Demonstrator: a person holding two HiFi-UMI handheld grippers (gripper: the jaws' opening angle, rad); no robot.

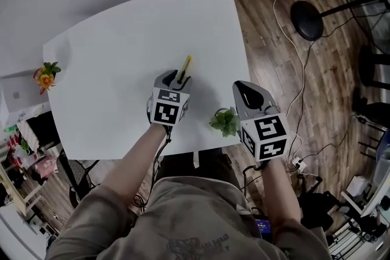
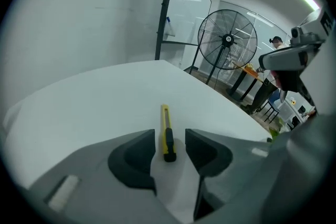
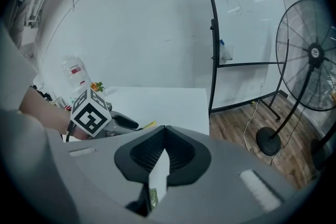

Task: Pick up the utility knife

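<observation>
The utility knife (image 2: 167,136), yellow with a black slider end, lies flat on the white table (image 1: 122,52). In the left gripper view its black end sits in the gap between the two dark pads, touching neither. My left gripper (image 2: 169,149) is open around that end. From the head view the knife (image 1: 184,68) pokes out beyond the left gripper (image 1: 177,78). My right gripper (image 3: 164,136) is shut with nothing in it, and hovers near the table's right front corner (image 1: 248,93).
A small green plant (image 1: 225,121) sits at the table's front edge between the grippers. An orange flower (image 1: 46,77) stands at the left corner. Right of the table are wood floor, cables and a fan base (image 1: 306,19).
</observation>
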